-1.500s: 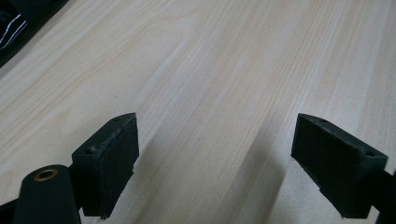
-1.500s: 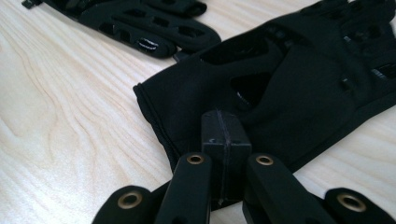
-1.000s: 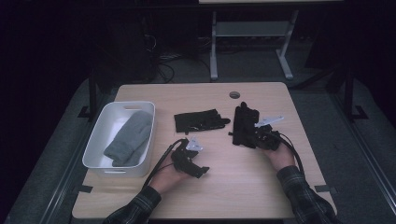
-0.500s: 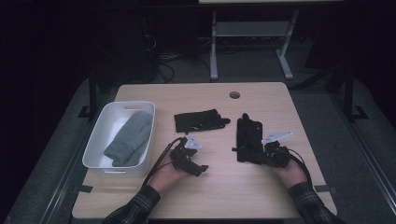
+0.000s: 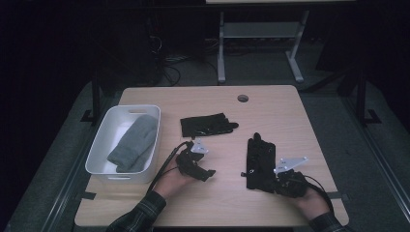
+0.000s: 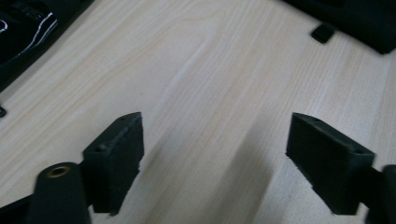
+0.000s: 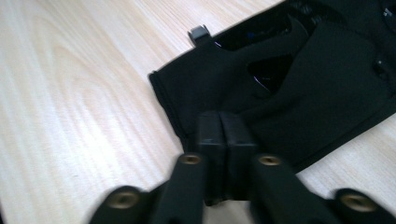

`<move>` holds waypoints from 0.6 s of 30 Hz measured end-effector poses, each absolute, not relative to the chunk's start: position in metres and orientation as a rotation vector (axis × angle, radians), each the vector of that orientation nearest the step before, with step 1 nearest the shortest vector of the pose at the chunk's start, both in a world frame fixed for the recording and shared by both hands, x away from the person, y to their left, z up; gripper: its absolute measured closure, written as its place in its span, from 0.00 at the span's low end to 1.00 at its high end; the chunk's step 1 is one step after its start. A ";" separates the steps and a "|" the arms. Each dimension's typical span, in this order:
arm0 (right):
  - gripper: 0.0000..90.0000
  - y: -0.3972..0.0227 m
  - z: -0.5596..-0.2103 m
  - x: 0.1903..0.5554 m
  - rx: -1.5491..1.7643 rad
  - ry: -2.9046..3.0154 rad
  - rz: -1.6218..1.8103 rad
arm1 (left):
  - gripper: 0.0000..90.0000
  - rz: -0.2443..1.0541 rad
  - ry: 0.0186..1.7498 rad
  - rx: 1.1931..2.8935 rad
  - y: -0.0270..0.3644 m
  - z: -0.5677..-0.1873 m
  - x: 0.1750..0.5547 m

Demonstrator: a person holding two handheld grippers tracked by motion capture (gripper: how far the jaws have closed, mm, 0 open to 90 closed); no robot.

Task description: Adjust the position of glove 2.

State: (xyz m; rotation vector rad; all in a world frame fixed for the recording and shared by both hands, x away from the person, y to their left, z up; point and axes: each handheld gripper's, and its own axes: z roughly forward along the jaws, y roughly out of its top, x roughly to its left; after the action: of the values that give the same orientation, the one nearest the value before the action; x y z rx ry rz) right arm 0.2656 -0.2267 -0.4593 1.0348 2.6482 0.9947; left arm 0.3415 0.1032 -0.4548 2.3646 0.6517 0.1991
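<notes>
Since the earlier frame, black glove (image 5: 260,163) has been dragged nearer the worktop (image 5: 270,116) front edge, cuff clamped by right tool (image 7: 219,140). Left tool (image 6: 212,158) is held spread apart over bare wood.

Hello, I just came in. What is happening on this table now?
A person works with two hand-held grippers. The right gripper is shut on the cuff of a black glove lying on the table. The left gripper rests open over bare wood. Another black glove lies farther back, and grey gloves sit in a white bin.

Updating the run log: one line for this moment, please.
left hand-held gripper open over bare table | right hand-held gripper shut on black glove cuff
</notes>
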 end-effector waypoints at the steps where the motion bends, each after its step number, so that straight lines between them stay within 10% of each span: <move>1: 0.84 -0.227 -0.458 0.265 1.037 2.645 1.009 | 0.27 0.197 0.654 2.359 0.103 -0.453 0.344; 10: 0.47 -0.246 -0.452 0.279 1.138 2.446 1.069 | 0.98 0.283 0.719 2.328 0.100 -0.436 0.374; 18: 0.40 -0.249 -0.454 0.283 1.165 2.429 1.051 | 1.00 0.391 0.836 2.304 0.098 -0.432 0.421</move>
State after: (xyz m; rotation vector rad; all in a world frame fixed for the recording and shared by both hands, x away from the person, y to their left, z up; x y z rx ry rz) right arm 0.2830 -0.2491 -0.4544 1.1649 2.4288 1.0509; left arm 0.4211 0.0982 -0.4315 2.3035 0.8364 0.3915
